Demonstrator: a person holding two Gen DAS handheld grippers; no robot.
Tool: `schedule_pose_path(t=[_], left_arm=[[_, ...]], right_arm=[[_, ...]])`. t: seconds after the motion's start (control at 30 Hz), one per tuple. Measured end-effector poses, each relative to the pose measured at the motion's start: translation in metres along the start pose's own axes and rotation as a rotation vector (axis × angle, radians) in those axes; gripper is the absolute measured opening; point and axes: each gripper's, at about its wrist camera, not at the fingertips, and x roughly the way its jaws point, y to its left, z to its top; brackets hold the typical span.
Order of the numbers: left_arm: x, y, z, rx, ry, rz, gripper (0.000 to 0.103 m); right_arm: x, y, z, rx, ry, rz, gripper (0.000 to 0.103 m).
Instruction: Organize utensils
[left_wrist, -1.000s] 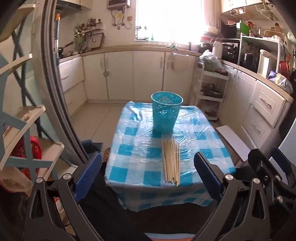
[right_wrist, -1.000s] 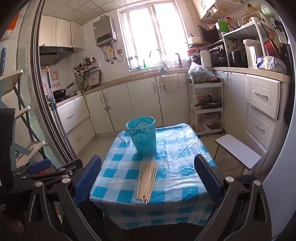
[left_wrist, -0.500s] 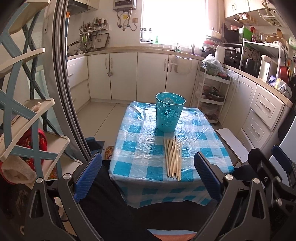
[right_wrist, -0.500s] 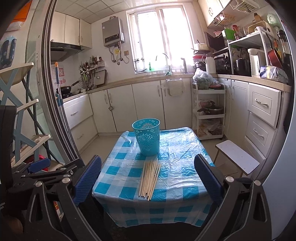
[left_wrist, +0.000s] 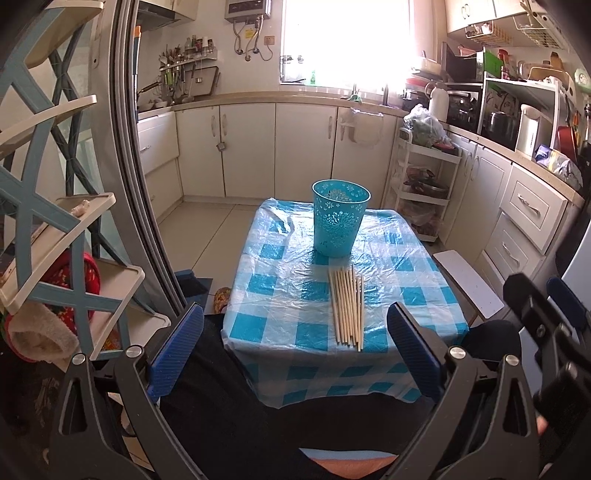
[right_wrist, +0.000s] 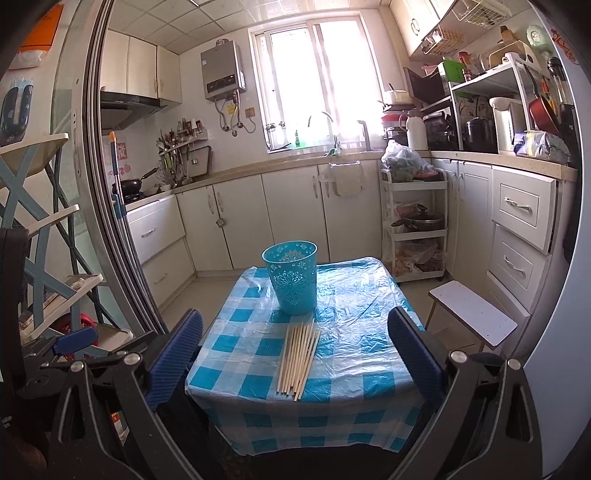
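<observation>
We hold the left tool (left_wrist: 295, 345) and right tool (right_wrist: 293, 356) spread, gripping nothing, short of the checked blue-and-white desk (right_wrist: 351, 354). Thin wooden chopsticks (left_wrist: 347, 306) lie bundled at 6 o'clock of the perforated turquoise plastic basket (left_wrist: 340, 221).

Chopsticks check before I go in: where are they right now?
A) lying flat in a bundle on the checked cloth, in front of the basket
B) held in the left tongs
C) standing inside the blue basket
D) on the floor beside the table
A: the chopsticks lie flat on the checked tablecloth, on the near side of the blue basket.
</observation>
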Motion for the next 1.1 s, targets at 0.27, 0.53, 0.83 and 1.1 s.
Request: schedule_pose_path(t=[0.27,0.53,0.83,1.1], left_arm=[[-0.003,0.002,-0.012,0.009,-0.025,-0.011,0.096],[0.016,0.005,-0.013,0.014,0.053,-0.043,0.096],[0.010,0.010,-0.015,-0.003,0.042,-0.057,0.096],[0.009,0.013,-0.011,-0.031,0.028,-0.036,0.096]], right_arm=[[0.003,0.003,0.001,-0.010,-0.003,-0.017,0.096],[0.009,0.006,-0.002,-0.027,0.025,-0.031,0.096],[-0.003,0.011,-0.001,-0.049,0.007,-0.036,0.096],[0.002,0.009,-0.001,-0.048,0.016,-0.023,0.096]])
